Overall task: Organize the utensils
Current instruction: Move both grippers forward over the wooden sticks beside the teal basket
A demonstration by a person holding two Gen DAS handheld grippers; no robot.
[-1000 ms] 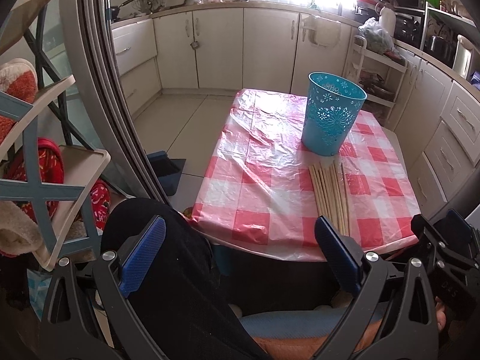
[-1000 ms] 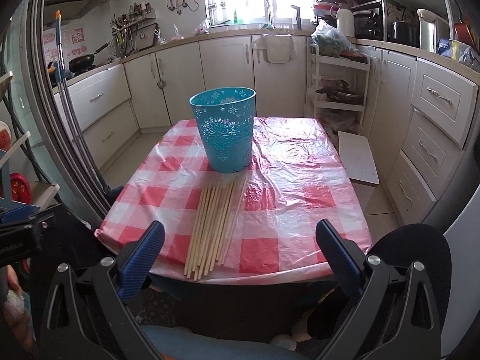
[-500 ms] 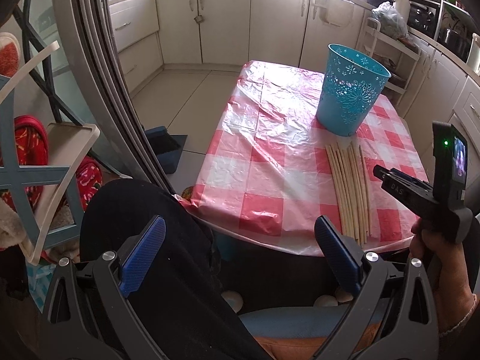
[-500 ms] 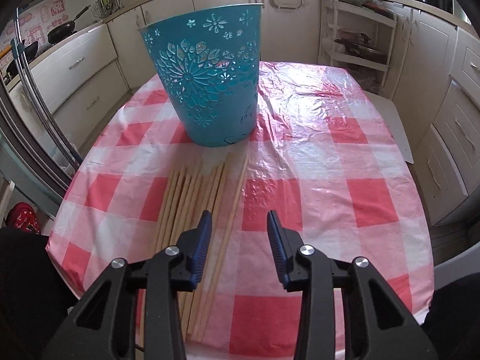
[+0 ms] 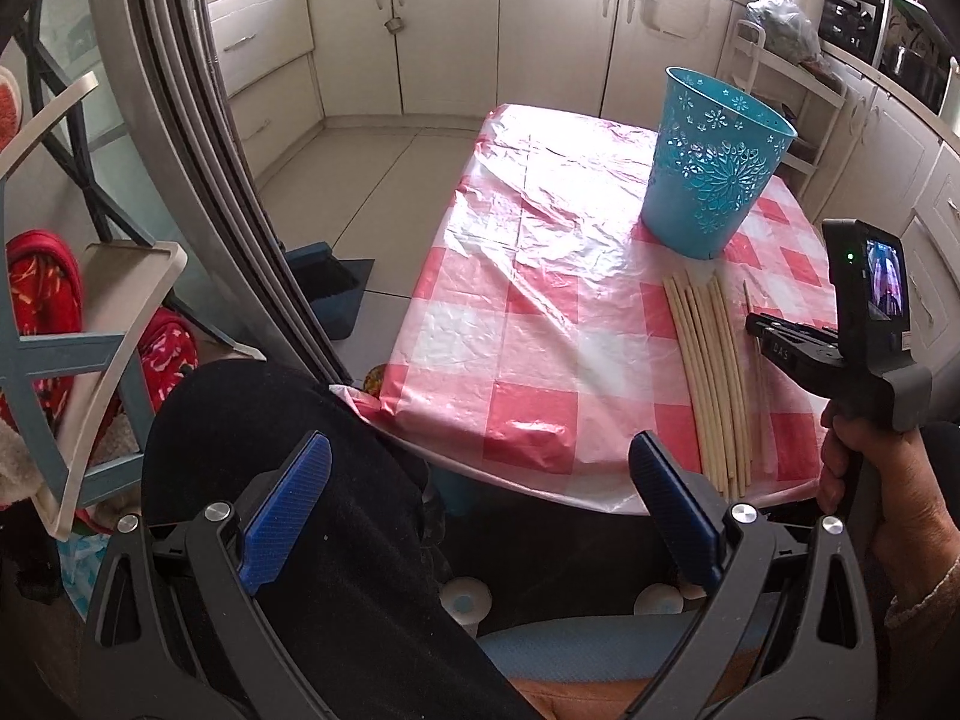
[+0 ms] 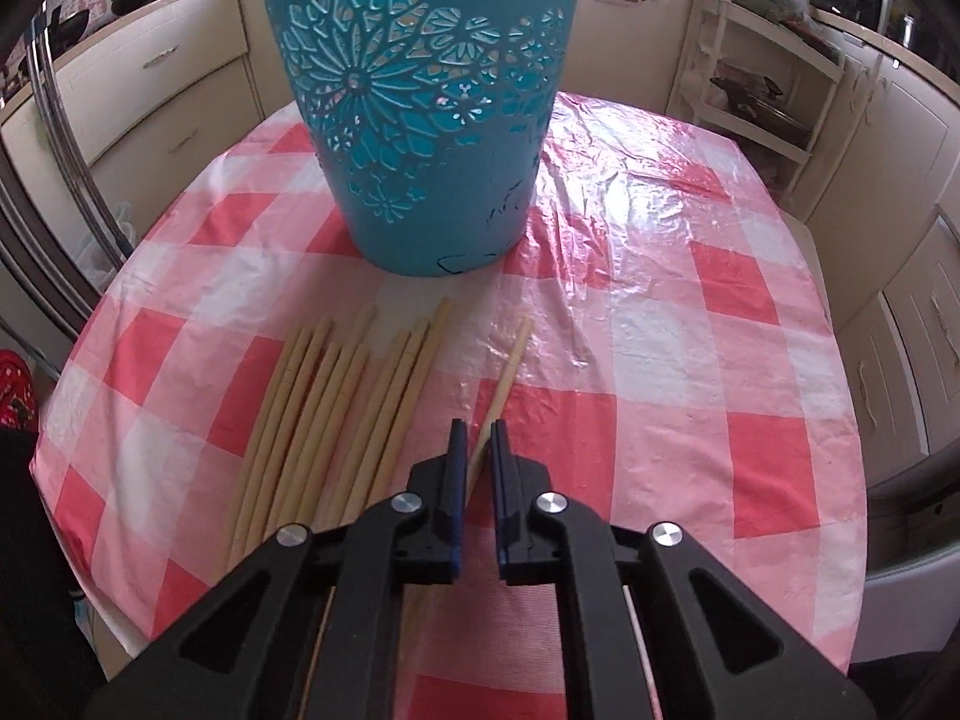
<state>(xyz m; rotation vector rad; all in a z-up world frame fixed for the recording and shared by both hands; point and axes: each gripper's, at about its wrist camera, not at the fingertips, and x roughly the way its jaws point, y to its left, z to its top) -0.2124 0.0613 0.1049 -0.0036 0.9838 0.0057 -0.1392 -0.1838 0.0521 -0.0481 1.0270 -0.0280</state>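
Several pale wooden chopsticks lie side by side on the red-and-white checked tablecloth, in front of a teal cut-out basket. One chopstick lies apart to their right. My right gripper sits low over it, jaws nearly closed around its shaft. In the left wrist view the chopsticks and basket lie right of centre, and the right gripper reaches over them. My left gripper is wide open and empty, held off the table's near edge.
The table's near edge is just ahead of the left gripper, above a dark-clothed leg. A chair frame with red cloth stands at left. Kitchen cabinets line the back and right.
My right gripper has moved forward and down to the lone chopstick and its jaws have narrowed from wide open to nearly closed. The left gripper has stayed open and shifted only slightly.
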